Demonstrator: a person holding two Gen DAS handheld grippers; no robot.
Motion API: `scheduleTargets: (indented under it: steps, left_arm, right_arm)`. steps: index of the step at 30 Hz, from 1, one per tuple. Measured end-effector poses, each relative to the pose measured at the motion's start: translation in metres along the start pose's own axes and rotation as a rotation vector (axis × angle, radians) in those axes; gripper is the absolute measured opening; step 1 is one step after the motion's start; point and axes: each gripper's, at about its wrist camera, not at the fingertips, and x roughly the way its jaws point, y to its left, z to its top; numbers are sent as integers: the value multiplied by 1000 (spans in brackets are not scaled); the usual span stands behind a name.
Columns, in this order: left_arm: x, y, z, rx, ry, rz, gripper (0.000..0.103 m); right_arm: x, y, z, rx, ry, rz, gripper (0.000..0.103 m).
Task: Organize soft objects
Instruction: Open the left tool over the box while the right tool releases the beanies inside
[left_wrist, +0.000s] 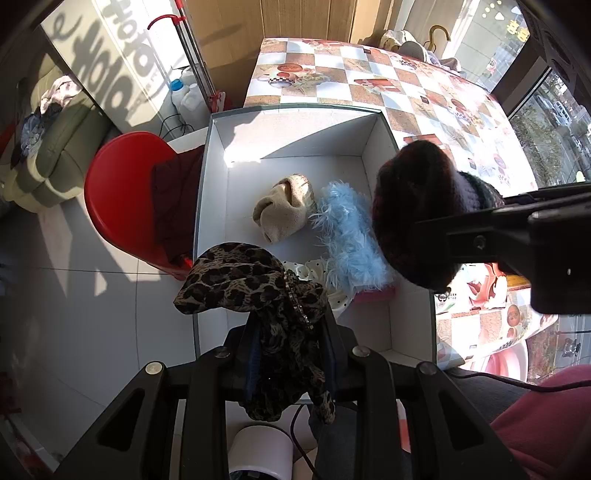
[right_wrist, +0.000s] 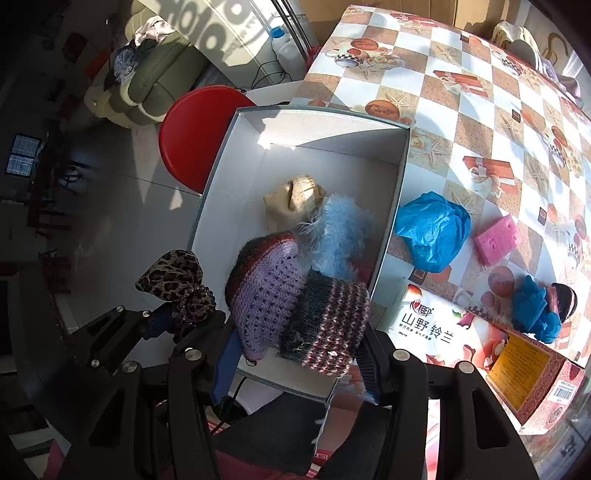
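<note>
The left tongs (left_wrist: 291, 354) clench a leopard-print cloth (left_wrist: 240, 277) over the near edge of the white box (left_wrist: 218, 155). The right tongs (right_wrist: 299, 354) grip a knitted hat (right_wrist: 295, 306) above the box. Inside lie a beige hat (left_wrist: 284, 206) and a blue fluffy piece (left_wrist: 347, 236), touching. Beyond, on the checkered surface (right_wrist: 461, 110), sit a blue cloth (right_wrist: 432, 229) and a pink sponge (right_wrist: 496, 240).

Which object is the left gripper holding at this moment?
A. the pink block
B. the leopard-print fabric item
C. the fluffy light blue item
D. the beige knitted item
B: the left gripper is shut on the leopard-print fabric item, held over the near edge of the white box, while the beige knitted item and the fluffy light blue item lie inside the box.
</note>
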Motion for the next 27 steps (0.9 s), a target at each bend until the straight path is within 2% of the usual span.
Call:
scheduleTargets:
  steps: [17,20,22,24,25,26,27]
  left_arm:
    - [6,8,4,-24,19,-3,32]
    - [4,7,5,-20,11,-1,35]
    - [3,6,6,-18,4,-1,42]
    - [3,5,8,-18,-2,4,61]
    - [2,5,9,-16,-3,2,67]
    - [2,5,10,-23,-11,-7,79]
    - [1,6,11,-28,-18,-11,85]
  right_arm:
    - [3,3,8,-11,-9,9,57]
    - [2,3,10,-13,-15,13,57]
    - [2,2,11,-11,-17,17,61]
    - [0,1,11,-12,-21,21,64]
    - [-1,0,12,-10,-22,28,78]
    - [-3,-2,12,-4,-28,29,82]
    - [-5,-4,12,6,-37,21,88]
